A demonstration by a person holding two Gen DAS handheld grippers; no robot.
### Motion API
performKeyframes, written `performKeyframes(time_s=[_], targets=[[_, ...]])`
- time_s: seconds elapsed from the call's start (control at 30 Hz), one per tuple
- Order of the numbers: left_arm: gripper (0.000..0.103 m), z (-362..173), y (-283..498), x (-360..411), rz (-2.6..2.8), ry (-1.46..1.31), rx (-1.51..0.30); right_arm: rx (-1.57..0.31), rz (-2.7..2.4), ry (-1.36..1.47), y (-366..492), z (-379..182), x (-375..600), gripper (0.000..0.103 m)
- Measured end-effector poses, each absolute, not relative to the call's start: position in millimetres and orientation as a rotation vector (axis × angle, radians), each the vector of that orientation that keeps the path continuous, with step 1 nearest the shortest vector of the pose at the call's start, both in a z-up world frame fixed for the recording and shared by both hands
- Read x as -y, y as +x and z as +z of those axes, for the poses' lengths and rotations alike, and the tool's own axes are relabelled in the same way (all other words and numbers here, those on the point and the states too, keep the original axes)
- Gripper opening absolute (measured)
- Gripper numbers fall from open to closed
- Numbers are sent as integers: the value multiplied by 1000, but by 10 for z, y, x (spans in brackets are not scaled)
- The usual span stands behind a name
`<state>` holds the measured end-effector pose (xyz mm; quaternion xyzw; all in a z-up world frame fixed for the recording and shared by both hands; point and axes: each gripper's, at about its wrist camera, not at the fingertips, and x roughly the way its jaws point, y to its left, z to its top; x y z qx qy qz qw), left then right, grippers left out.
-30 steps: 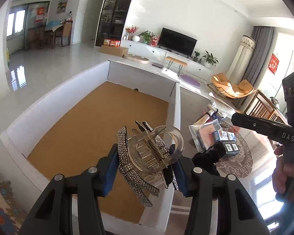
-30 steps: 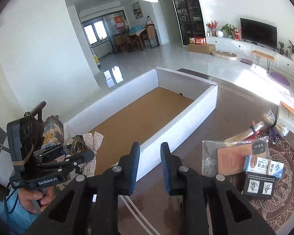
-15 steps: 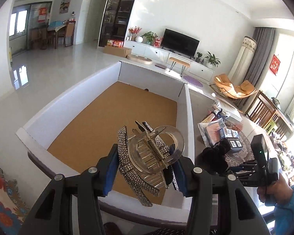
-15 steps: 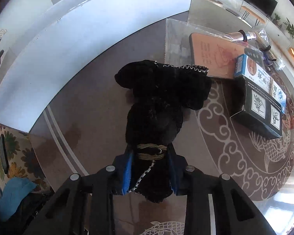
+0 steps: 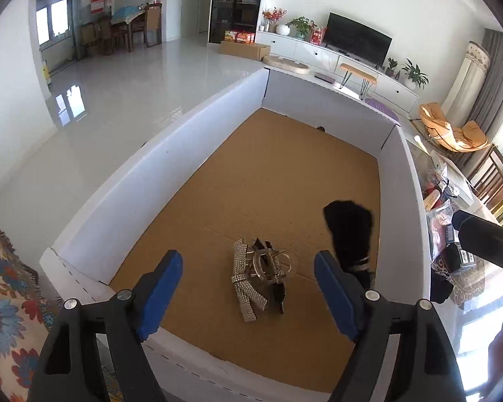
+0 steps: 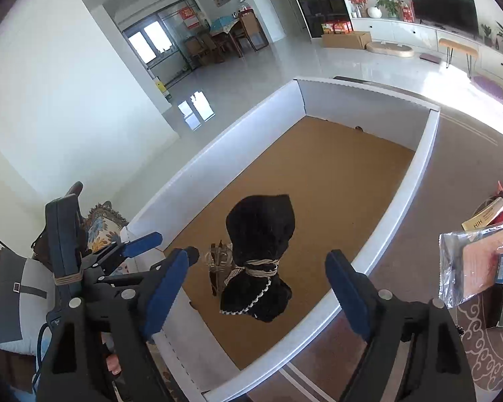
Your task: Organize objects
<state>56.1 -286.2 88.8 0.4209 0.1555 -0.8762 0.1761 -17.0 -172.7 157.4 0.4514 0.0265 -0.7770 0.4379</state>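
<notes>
In the left wrist view, the left gripper [image 5: 248,288], black with blue pads, hangs over the near end of a large shallow white cardboard box with a brown corrugated floor [image 5: 157,154]. Its jaws have just been opening and now stand wide apart, gripping nothing. On the box floor, seen between the fingers, lies a clear plastic hair claw clip with a metal spring and rhinestone-studded ribbon tails [image 5: 261,274], released and free of both pads. To its right, close to the box's right wall, a black fabric hair bow tied round the middle with pale cord [image 5: 350,234] lies on the floor, partly hidden by the right finger. Beyond that wall, part of the right gripper [image 5: 486,248] reaches in from the frame's edge, above a brown patterned table [image 5: 472,288] that carries small packets and boxes.

In the right wrist view, the right gripper [image 6: 258,288] also has its blue-padded jaws spread wide after just opening, with nothing clamped. The black bow [image 6: 260,254] rests on the box floor [image 6: 352,181] in the gap between the fingers, touching neither pad. The clear clip [image 6: 219,261] lies just to its left, partly behind it. The left gripper [image 6: 151,244] shows at the left, over the box's near corner. On the table [image 6: 452,154] to the right lies a clear plastic bag holding an orange-brown flat item [image 6: 469,264].
</notes>
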Motion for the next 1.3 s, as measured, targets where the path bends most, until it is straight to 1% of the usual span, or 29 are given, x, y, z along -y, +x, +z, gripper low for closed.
performKeyframes(time_s=[0.1,0.2,0.23,0.33,0.4,0.47,0.5,0.67,0.8,0.87,1.0,1.1,1.2,1.3], targets=[[80,950,689,2762,-2532,1144,-490,-63,-2014,1044,-142,1491,1435,86],[80,1050,764,2420,-2642,1144,-475,-133,-2153,954,-131,1385,976,98],[80,1094,785,2258,-2694,1146,-468,-159,-2197,938,-118,1337,817,103],[80,1179,858,1640,-2868,1187,-445,-255,-2327,936,-115,1083,239,103],[84,1170,896,1175,-2972,1248,-406,-311,-2418,971,-122,896,-194,103],[98,1067,893,735,-3040,1326,-355,-339,-2485,1043,-140,712,-574,103],[100,990,876,548,-3060,1355,-328,-345,-2512,1090,-158,632,-776,103],[100,372,514,-130,-3015,1460,-133,-313,-2599,1237,-223,260,-1482,103],[100,112,168,-368,-3007,1483,-98,-291,-2630,1282,-225,126,-1701,103],[100,87,56,-485,-3013,1447,-48,-287,-2638,1293,-235,85,-1759,103],[100,20,-137,-661,-3009,1432,66,-211,-2645,1322,-280,58,-1863,103],[100,-111,-196,-715,-2975,1490,110,-151,-2633,1344,-304,48,-1919,103],[103,-122,-211,-769,-2965,1517,174,-156,-2640,1349,-302,35,-1909,103],[103,-142,-220,-771,-2964,1526,171,-157,-2640,1349,-303,36,-1909,103]])
